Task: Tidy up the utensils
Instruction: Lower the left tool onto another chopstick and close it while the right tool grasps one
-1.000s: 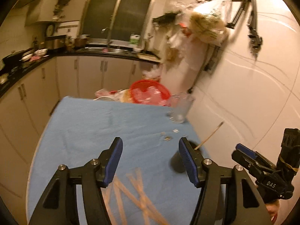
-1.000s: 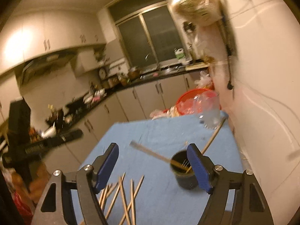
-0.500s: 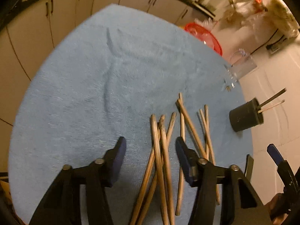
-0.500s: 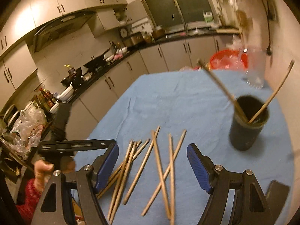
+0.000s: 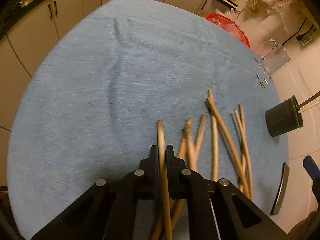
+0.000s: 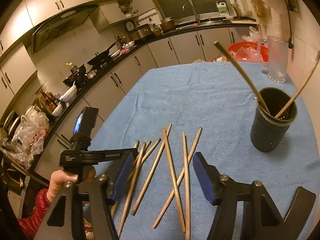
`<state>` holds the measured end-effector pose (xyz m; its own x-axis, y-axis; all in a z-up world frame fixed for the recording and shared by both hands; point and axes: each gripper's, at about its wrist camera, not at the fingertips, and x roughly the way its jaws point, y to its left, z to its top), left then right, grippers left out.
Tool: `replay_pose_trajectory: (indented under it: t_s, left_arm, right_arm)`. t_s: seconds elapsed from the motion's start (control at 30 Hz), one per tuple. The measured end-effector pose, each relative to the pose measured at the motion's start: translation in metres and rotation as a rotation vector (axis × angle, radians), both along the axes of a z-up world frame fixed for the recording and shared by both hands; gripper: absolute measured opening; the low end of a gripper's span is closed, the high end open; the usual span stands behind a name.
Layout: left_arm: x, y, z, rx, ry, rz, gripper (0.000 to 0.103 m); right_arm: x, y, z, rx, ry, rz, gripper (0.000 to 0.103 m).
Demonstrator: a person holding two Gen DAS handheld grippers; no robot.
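Both tools have dropped toward the blue-cloth table (image 5: 80, 100): the left tool (image 5: 162, 150) has just clamped one wooden chopstick (image 5: 161, 132), while the right tool (image 6: 162, 172), half open and closing, straddles loose wooden chopsticks (image 6: 172, 160). Two more stand in the dark round cup (image 6: 270, 132) nearby.

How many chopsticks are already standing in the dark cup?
2. In the right wrist view, one wooden chopstick leans left and one leans right in the dark round cup. Shorter ones could be hidden inside.

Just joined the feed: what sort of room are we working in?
A home kitchen, most likely: a dark range hood, a sink faucet under the window, and pans and bowls on the black countertop.
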<state>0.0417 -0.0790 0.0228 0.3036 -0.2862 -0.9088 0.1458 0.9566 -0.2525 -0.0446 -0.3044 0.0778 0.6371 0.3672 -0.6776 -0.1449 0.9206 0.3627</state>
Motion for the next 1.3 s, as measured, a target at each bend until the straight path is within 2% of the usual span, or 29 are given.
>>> replay_pose_trajectory:
  t_s: [0.1,0.13,0.27,0.43,0.5,0.63,0.77,0.9,1.1,1.3]
  left_arm:
    - [-0.004,0.024,-0.003,0.025,-0.010,0.048,0.008]
    - [-0.004,0.029,-0.005,0.006,-0.011,0.045,0.007]
    - [-0.006,0.035,-0.004,-0.008,-0.010,0.037,0.008]
    - [-0.010,0.041,-0.003,-0.021,-0.016,0.028,0.008]
    - [-0.010,0.043,-0.003,-0.027,-0.016,0.022,0.008]
    - [-0.002,0.040,-0.008,-0.031,-0.021,0.011,0.008]
    - [0.001,0.035,-0.007,-0.029,-0.023,0.005,0.008]
    - [0.004,0.033,-0.008,-0.028,-0.020,0.005,0.008]
    - [0.008,0.030,-0.006,-0.024,-0.036,-0.008,0.007]
    - [0.000,0.041,0.022,-0.091,-0.130,0.001,0.007]
  right_arm:
    - [0.013,0.013,-0.007,-0.026,0.030,0.048,0.057]
    - [0.021,0.018,-0.012,-0.036,0.048,0.065,0.055]
    - [0.061,0.039,-0.036,-0.069,0.148,0.127,0.038]
    - [0.105,0.058,-0.065,-0.145,0.228,0.143,0.038]
    - [0.118,0.063,-0.074,-0.167,0.248,0.140,0.031]
    - [0.134,0.066,-0.086,-0.175,0.282,0.140,0.030]
    - [0.143,0.072,-0.093,-0.200,0.293,0.143,0.022]
    - [0.146,0.070,-0.097,-0.183,0.297,0.138,0.009]
    - [0.139,0.059,-0.077,-0.136,0.227,0.102,0.008]
    - [0.097,0.054,-0.026,-0.136,0.032,0.061,0.008]
